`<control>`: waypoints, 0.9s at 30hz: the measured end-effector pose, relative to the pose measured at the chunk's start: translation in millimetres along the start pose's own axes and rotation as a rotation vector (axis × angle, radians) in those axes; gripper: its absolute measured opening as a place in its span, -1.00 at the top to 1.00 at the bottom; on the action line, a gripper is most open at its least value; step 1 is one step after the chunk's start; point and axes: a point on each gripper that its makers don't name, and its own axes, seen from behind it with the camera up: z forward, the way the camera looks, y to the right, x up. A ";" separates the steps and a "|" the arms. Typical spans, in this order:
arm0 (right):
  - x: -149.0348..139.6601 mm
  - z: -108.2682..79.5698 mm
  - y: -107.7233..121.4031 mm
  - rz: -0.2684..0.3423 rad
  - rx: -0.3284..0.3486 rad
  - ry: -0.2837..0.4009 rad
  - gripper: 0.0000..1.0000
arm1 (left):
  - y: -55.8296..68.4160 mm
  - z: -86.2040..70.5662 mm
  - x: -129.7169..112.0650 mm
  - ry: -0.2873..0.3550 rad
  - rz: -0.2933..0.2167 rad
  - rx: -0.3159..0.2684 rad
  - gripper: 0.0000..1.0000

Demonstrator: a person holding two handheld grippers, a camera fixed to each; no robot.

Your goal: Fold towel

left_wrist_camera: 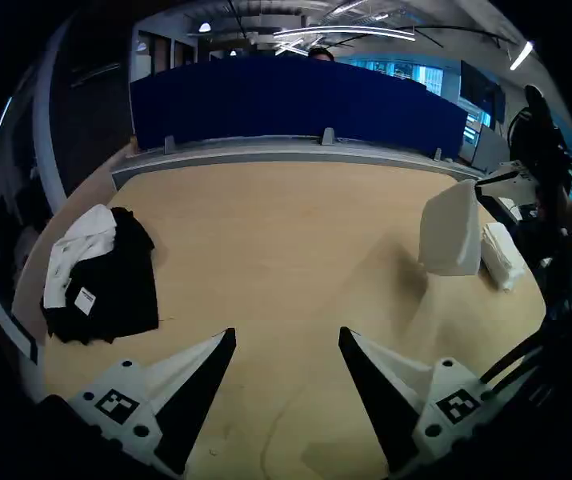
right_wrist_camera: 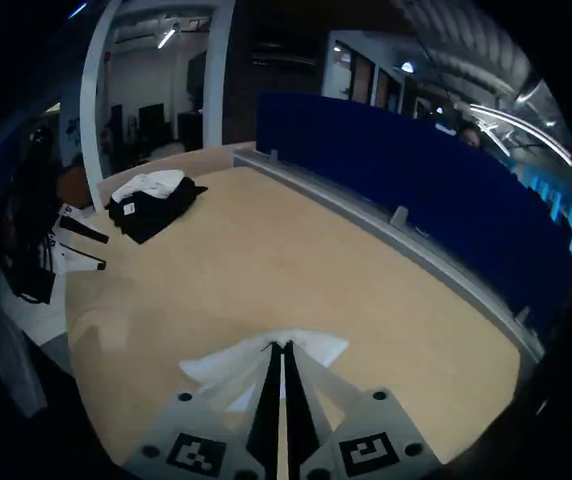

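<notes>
A white towel (left_wrist_camera: 450, 230) hangs off the table at the right in the left gripper view, pinched at its top corner by my right gripper (left_wrist_camera: 480, 186). In the right gripper view the same towel (right_wrist_camera: 242, 364) spreads out under the tips of my right gripper (right_wrist_camera: 279, 346), whose fingers are closed together on the cloth. My left gripper (left_wrist_camera: 286, 336) is open over bare wood, well left of the towel, with nothing between its fingers. It also appears at the far left of the right gripper view (right_wrist_camera: 86, 244).
A folded white towel (left_wrist_camera: 503, 256) lies at the table's right edge behind the hanging one. A pile of black and white clothes (left_wrist_camera: 102, 276) (right_wrist_camera: 151, 200) sits at the other end. A blue partition (left_wrist_camera: 286, 100) runs along the wooden table's (left_wrist_camera: 286, 232) far side.
</notes>
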 end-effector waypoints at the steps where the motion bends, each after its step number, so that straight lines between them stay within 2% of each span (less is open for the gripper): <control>1: 0.7 -2.3 3.2 0.001 -0.007 0.001 0.95 | 0.8 0.3 0.4 0.000 0.002 -0.002 -0.91; 12: 4.8 -46.1 59.9 0.024 -0.121 0.010 0.95 | 12.0 6.4 7.9 0.005 0.022 -0.030 -0.92; 21: -7.9 -92.6 122.5 0.051 -0.235 -0.010 0.95 | 22.2 9.7 11.4 0.004 0.037 -0.050 -0.92; 27: -20.4 -115.4 152.2 0.084 -0.282 -0.018 0.95 | 28.4 11.1 14.6 0.006 0.047 -0.060 -0.92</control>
